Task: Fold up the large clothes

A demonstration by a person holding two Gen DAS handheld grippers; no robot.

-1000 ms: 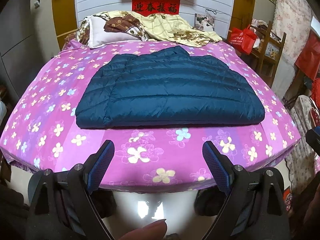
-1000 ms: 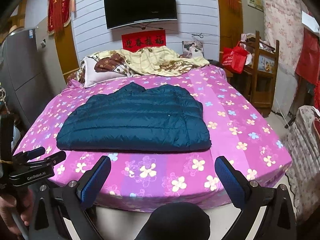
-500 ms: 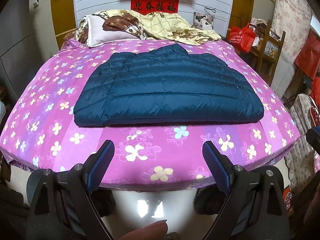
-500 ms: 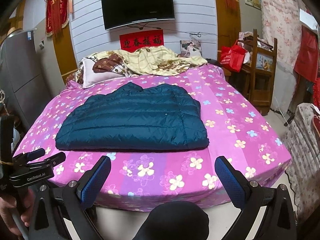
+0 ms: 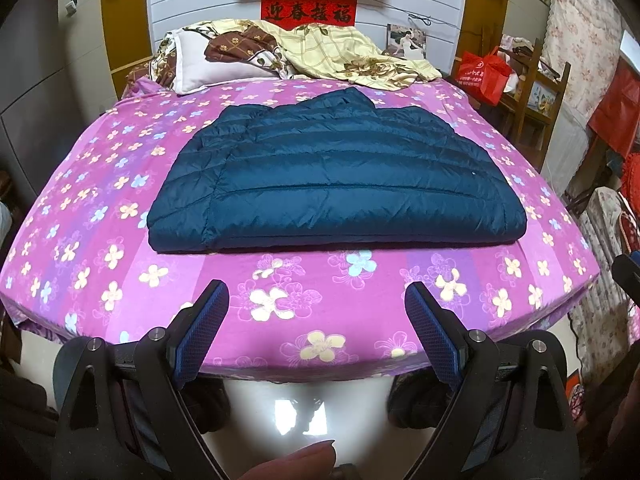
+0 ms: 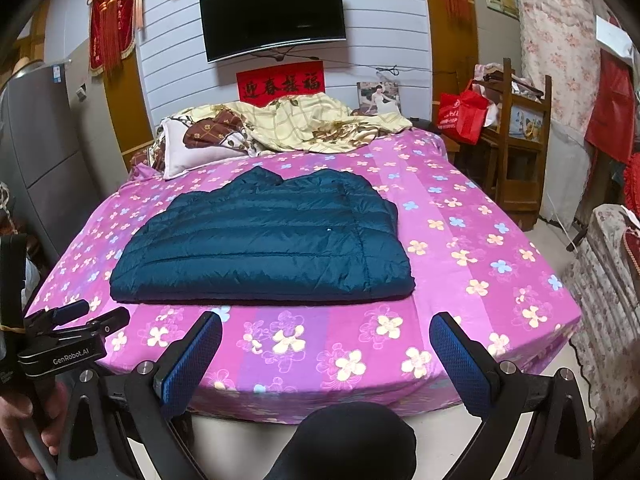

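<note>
Although both tools sit short of the bed (image 5: 320, 312), neither touches the work. The left gripper (image 5: 316, 308) is released, its blue pads spread wide with only the floral sheet showing between them. The right gripper (image 6: 326, 340) is likewise released and empty, held above the floor at the foot of the bed. The left tool's body appears at the lower left of the right view, gripped by a hand (image 6: 18, 428).

Beyond the near edge, the jacket (image 5: 336, 184) lies flat on the bed, dark blue and quilted, well apart from both grippers. Its near border runs straight along the sheet, with what looks like a sleeve laid in along the left side. At the head of the bed sit a pillow (image 5: 216, 60) and a rumpled quilt (image 5: 352, 52), clear of the jacket.

Judgement: the jacket looks already reduced to a compact block, so either one more fold remains or the work is near done. For a further fold, each gripper should take a near corner, pinching through all layers, and both should lift together and carry the edge toward the collar, keeping it level so the padding does not slide or bunch.

Against the earlier frames, the jacket has not changed shape or place; the view has tipped slightly, showing more of the wall above.
</note>
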